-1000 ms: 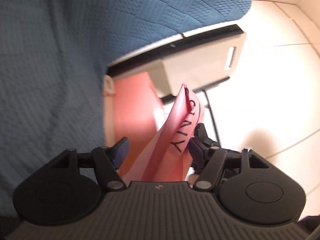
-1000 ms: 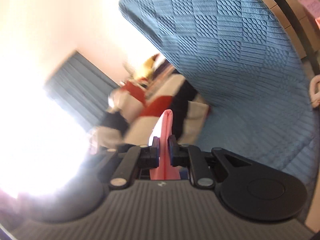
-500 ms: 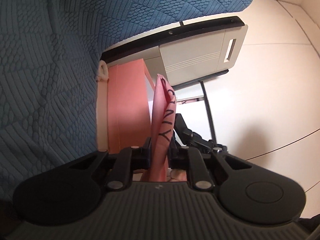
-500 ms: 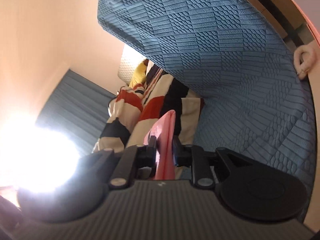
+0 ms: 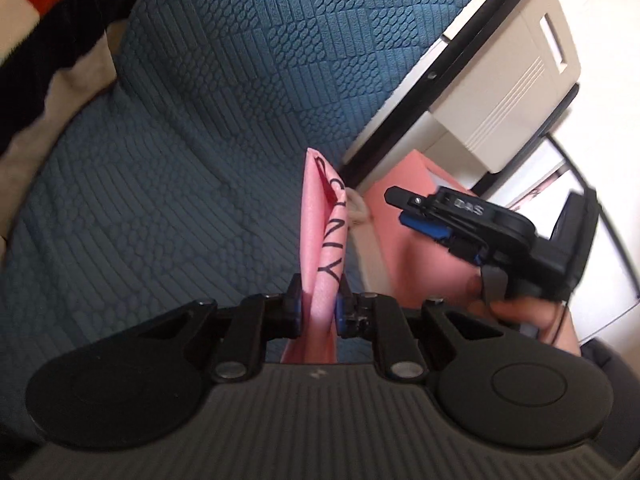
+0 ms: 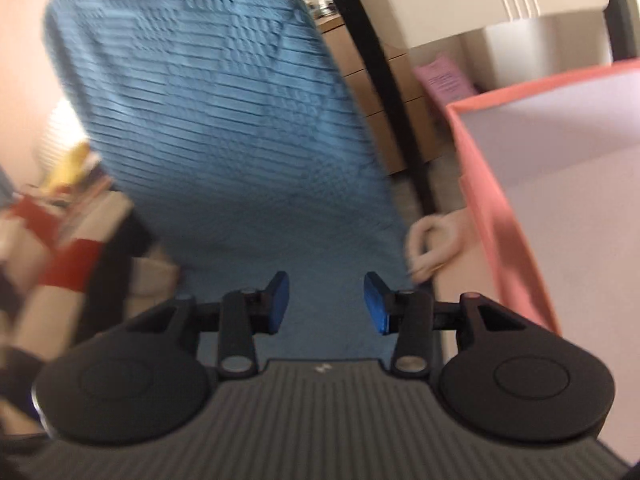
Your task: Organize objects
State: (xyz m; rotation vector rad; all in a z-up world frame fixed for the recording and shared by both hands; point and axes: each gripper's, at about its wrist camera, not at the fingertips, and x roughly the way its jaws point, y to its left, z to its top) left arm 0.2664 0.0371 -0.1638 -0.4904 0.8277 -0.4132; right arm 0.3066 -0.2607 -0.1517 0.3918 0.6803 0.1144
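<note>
My left gripper (image 5: 318, 306) is shut on a folded pink cloth (image 5: 322, 224) with dark letters, held up over the blue quilted bedspread (image 5: 192, 160). My right gripper (image 6: 325, 302) is open and empty, its blue pads apart above the bedspread (image 6: 224, 120). It also shows in the left wrist view (image 5: 424, 216), to the right of the cloth, over a pink storage box (image 5: 412, 240). The box's pink rim (image 6: 504, 216) and pale inside lie at the right of the right wrist view.
A striped red, black and cream blanket (image 5: 44, 20) lies at the bed's far side. A beige plastic unit (image 5: 504, 80) and the dark bed frame edge (image 5: 400, 120) stand beyond the box. A white rope handle (image 6: 432, 240) hangs on the box.
My right gripper has let go of the pink cloth and opened, swinging toward the box. My left gripper, open a second ago, closed on the cloth and now carries it over the bed.
</note>
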